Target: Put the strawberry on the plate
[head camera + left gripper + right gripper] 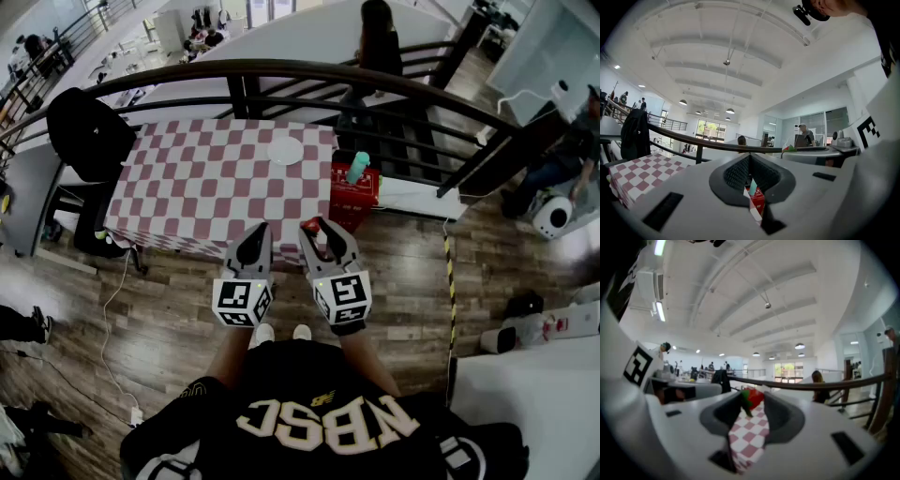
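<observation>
The strawberry [314, 231] is red with green leaves and sits pinched between the tips of my right gripper [319, 232], which is shut on it. In the right gripper view the strawberry [753, 398] fills the gap at the jaw tips, with the checkered tablecloth [751, 437] behind it. My left gripper [255, 242] hovers beside it, shut and empty; its own view shows only a thin slit between the jaws. Both grippers hang just short of the table's near edge. The white plate [285, 150] lies empty near the far edge of the red-and-white checkered table [206, 187].
A red crate [353, 195] with a teal bottle [357, 167] stands at the table's right end. A black jacket [89, 131] hangs on a chair at the left. A dark curved railing [281, 69] runs behind the table. A white surface [525, 394] is at lower right.
</observation>
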{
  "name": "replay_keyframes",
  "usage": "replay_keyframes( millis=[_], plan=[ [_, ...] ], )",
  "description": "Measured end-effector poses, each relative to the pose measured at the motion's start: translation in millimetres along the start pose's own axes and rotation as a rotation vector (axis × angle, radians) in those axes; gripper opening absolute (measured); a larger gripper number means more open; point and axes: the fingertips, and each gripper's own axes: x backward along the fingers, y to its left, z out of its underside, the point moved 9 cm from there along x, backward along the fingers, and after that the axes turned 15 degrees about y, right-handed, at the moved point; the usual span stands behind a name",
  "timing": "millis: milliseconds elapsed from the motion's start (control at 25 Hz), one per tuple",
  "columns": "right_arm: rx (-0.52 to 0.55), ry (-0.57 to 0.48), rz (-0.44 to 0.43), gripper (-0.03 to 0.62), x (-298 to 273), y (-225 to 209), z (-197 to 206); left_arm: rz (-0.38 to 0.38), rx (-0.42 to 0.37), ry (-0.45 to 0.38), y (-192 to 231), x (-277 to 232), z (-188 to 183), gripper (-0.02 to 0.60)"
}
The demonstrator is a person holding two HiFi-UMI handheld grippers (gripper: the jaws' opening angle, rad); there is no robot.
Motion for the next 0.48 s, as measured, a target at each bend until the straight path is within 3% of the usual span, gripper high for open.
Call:
replay_keyframes(
  millis=[200, 480],
  plan=[
    [0.004, 0.002, -0.005, 0.161, -4.5, -13.0, 10.0, 0.004, -0.023, 0.016, -11.5, -15.1, 11.1, 0.015],
    [-0.054, -0.003, 0.017, 0.161, -3.2, -24.5, 28.0, -0.035, -0.14, 0.05, -19.7, -9.0, 16.5, 0.015]
  ],
)
